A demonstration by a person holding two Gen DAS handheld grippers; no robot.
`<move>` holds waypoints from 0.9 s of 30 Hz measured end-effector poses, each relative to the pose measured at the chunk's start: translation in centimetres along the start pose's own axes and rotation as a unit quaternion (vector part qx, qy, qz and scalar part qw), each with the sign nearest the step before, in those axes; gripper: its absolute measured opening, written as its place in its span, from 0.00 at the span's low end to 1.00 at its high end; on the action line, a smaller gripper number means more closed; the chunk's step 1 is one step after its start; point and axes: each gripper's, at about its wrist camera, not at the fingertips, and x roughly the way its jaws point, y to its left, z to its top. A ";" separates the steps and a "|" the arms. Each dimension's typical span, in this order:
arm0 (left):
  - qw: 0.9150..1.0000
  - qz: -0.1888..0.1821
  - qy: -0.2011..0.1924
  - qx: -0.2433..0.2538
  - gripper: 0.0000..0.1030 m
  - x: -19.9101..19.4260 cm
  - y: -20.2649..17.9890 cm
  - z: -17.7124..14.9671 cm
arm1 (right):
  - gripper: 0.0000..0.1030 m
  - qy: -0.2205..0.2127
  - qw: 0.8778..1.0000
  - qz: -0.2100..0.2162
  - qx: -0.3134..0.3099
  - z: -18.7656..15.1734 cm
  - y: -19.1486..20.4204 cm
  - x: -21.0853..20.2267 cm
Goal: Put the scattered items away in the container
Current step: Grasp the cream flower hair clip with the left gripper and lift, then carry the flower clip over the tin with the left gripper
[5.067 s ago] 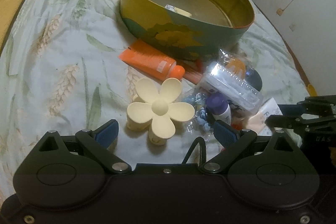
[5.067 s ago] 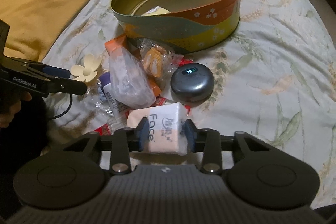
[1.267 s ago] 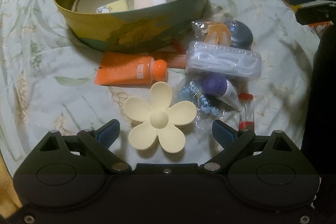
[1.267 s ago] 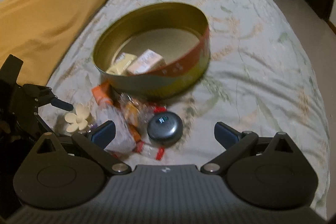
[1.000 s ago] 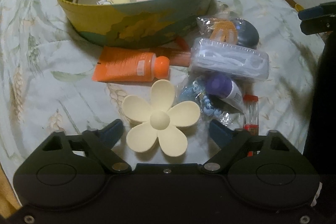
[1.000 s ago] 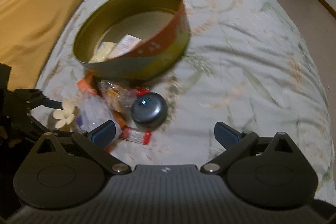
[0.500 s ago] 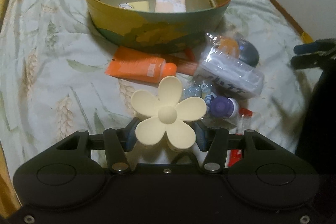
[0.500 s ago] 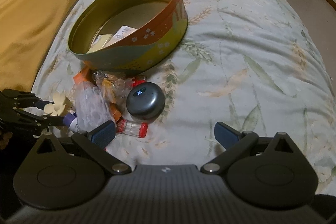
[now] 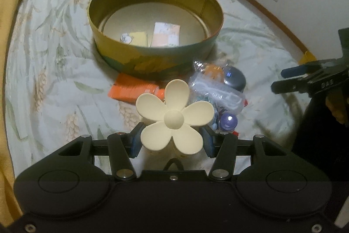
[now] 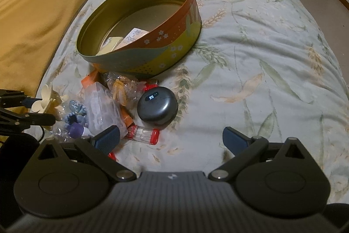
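Our left tongs [image 9: 172, 141] pinch a cream flower-shaped plastic hair claw [image 9: 173, 118], lifted off the bed [image 9: 54, 80]. Our right tongs [image 10: 171, 138] hang spread and empty near the round printed tin [image 10: 174, 51].

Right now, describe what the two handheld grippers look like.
Left gripper: black body with two round embossed discs, silver pivot screws, black linkage arms, blue finger pads, a black cable beneath. Right gripper: dark grey ribbed body with a small white logo, black linkages, silver pivots, blue pads.

Legible markings — a lit "95" on the display of the round grey case [image 10: 157, 109], and partial letters "DAS" on the right tongs [image 9: 305, 78]; the rest unreadable.
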 end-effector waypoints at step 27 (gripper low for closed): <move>0.997 -0.021 -0.071 0.036 0.49 -3.9 -4.1 4.5 | 1.00 -0.010 1.000 0.008 0.009 0.0 -0.3 -0.5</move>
